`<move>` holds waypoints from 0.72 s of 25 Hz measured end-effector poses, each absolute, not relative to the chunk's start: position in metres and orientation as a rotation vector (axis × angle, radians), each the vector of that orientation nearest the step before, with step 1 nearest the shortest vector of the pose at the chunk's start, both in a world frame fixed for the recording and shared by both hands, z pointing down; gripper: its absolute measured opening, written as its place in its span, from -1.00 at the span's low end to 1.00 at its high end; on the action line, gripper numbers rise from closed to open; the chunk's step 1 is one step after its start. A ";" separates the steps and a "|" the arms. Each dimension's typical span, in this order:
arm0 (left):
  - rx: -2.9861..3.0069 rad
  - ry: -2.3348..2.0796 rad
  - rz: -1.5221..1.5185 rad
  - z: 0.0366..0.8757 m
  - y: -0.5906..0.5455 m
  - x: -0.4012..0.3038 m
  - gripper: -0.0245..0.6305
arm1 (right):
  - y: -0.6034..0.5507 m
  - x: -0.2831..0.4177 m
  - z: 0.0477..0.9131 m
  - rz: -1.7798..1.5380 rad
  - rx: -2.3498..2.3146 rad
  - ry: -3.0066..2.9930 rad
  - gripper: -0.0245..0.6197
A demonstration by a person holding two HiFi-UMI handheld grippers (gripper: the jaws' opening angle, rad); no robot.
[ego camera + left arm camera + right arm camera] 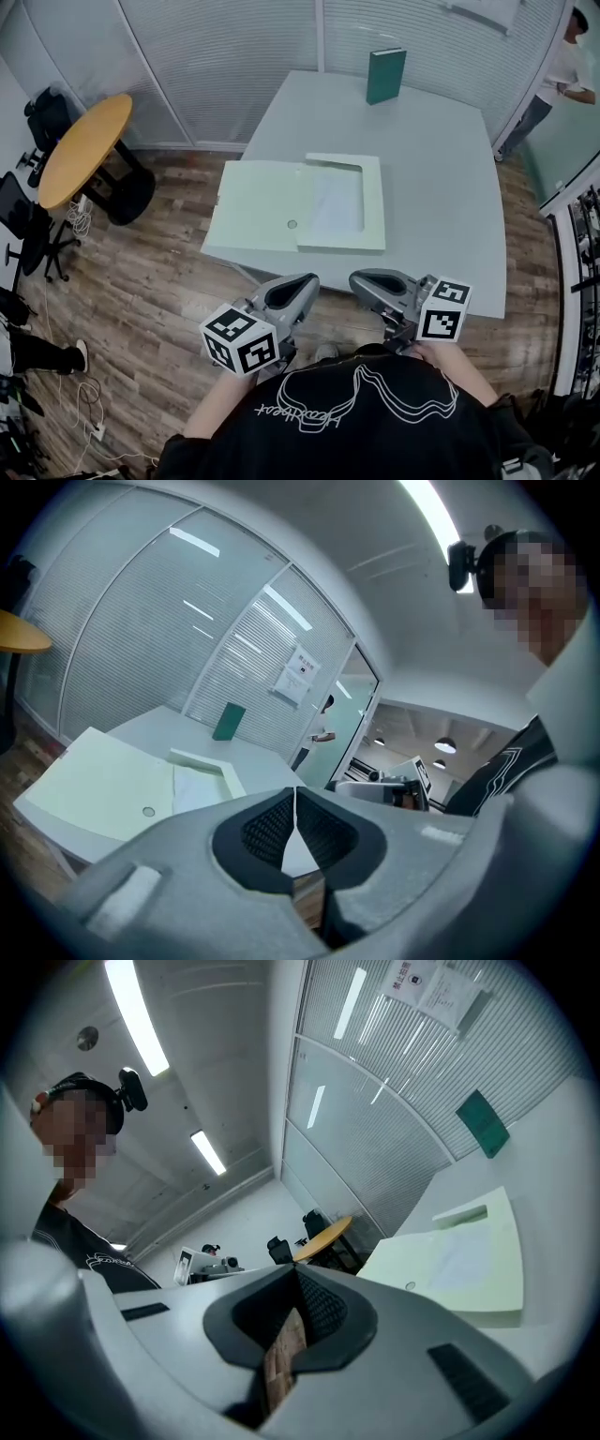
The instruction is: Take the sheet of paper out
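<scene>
An open pale green folder (258,206) lies on the grey table (441,169), its flap spread to the left. A white sheet of paper (333,199) rests inside its shallow right half. The folder (103,780) and the paper (192,787) also show in the left gripper view, and the folder (450,1255) again in the right gripper view. My left gripper (298,286) and right gripper (361,279) hang close to my chest, short of the table's near edge, tips pointing toward each other. Both have their jaws together with nothing between them (295,794) (298,1274).
A dark green book (385,75) stands upright at the table's far end. A round yellow table (84,150) and black office chairs (28,225) stand at the left on the wooden floor. A person (562,75) stands by the glass wall at the far right.
</scene>
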State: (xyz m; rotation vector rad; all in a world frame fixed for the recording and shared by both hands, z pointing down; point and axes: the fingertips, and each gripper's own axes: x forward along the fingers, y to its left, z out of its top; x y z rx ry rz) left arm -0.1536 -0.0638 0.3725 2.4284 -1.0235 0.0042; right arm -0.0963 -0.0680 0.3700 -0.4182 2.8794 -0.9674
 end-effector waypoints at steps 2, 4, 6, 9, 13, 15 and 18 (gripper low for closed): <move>2.423 -1.007 0.008 0.376 -0.075 -0.152 -0.88 | -0.079 -0.094 0.372 -0.974 -0.436 2.872 -0.90; 2.418 -0.998 0.021 0.381 -0.087 -0.150 -0.88 | -0.091 -0.091 0.374 -0.985 -0.450 2.861 -0.90; 2.408 -0.998 0.034 0.386 -0.099 -0.149 -0.88 | -0.103 -0.087 0.379 -1.004 -0.462 2.849 -0.90; 2.383 -0.996 0.045 0.393 -0.119 -0.147 -0.88 | -0.123 -0.084 0.387 -1.036 -0.468 2.832 -0.90; 2.362 -0.997 0.067 0.401 -0.147 -0.147 -0.88 | -0.151 -0.081 0.392 -1.057 -0.471 2.817 -0.90; 2.352 -1.001 0.078 0.405 -0.162 -0.147 -0.88 | -0.166 -0.078 0.395 -1.066 -0.478 2.811 -0.90; 2.335 -1.008 0.097 0.412 -0.187 -0.146 -0.88 | -0.189 -0.073 0.400 -1.081 -0.490 2.807 -0.90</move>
